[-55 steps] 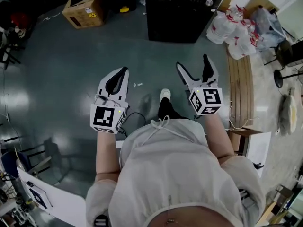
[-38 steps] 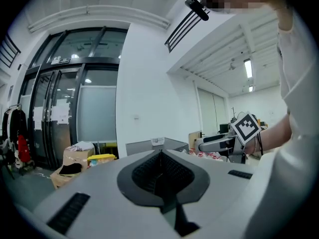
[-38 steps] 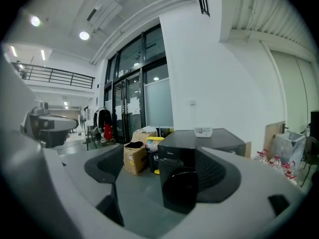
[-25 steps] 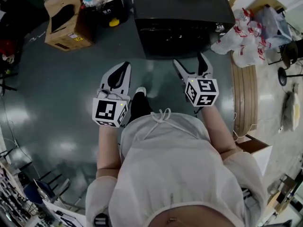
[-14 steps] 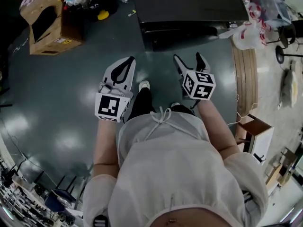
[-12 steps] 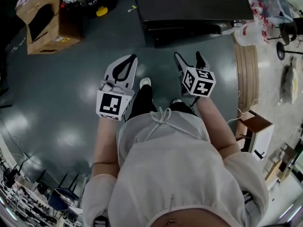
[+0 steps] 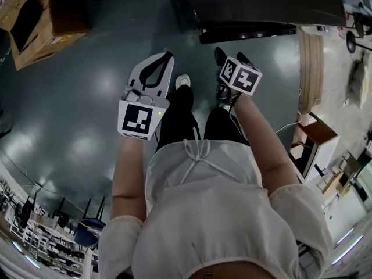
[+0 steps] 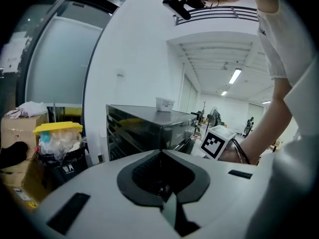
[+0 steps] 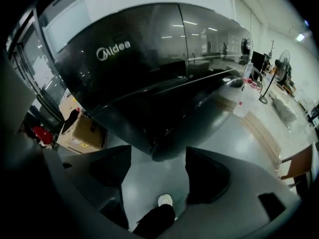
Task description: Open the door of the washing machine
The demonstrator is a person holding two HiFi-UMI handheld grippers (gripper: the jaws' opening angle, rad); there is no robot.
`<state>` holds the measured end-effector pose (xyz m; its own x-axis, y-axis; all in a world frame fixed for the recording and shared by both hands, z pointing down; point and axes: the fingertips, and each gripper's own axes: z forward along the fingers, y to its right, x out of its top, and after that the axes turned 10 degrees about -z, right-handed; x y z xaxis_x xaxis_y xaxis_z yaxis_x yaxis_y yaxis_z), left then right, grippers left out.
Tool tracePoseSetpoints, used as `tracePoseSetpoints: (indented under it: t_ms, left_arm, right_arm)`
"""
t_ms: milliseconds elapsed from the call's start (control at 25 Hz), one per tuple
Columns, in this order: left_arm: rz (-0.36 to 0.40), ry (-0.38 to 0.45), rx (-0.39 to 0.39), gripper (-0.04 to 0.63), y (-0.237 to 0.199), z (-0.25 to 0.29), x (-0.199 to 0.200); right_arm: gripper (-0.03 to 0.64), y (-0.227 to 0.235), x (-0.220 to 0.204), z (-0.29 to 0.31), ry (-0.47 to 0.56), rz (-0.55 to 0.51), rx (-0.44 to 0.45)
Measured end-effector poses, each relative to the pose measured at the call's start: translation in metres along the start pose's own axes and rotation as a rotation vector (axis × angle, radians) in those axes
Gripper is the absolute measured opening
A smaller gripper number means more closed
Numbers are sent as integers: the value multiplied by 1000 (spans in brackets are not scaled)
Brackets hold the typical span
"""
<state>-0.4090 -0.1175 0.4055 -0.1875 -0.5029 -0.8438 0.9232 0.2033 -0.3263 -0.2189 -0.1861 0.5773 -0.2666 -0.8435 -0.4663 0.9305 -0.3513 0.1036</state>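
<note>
Two claws are up at the washer [image 7: 256, 4], which stands on the floor dead ahead. The left gripper [image 7: 167, 55] is pinched together on nothing, and the right gripper [image 9: 158, 156] has just been narrowing yet gapes wide and empty, the dark bulging door [image 9: 199, 103] just beyond its tips. Where that door catches I can't make out, so the smart play looks like hooking one right jaw behind its edge, clamping firmly, then pulling round in an arc, not straight back.
</note>
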Motion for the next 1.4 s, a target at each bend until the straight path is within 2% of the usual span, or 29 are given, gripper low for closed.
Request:
tracePoseSetpoints:
  t_ms: [280, 520, 640, 880, 1200, 1400]
  left_arm:
    - [-45, -25, -2, 23, -43, 25, -41]
    - [-52, -36, -12, 21, -41, 35, -54]
    - [-51, -31, -22, 23, -49, 39, -54]
    - [-41, -40, -14, 22, -56, 39, -61]
    - [-1, -30, -22, 21, -46, 35, -61]
    - [-9, -37, -41, 21, -30, 42, -68]
  right_arm:
    - [330, 3, -8, 69, -46, 105, -126]
    - [281, 18, -25, 87, -88, 209, -182]
    - [268, 15, -23, 94, -88, 256, -189]
    - [176, 7, -22, 99, -94, 254, -179]
    - [172, 6, -24, 91, -56, 237, -153]
    - [158, 13, -41, 84, -63, 254, -148]
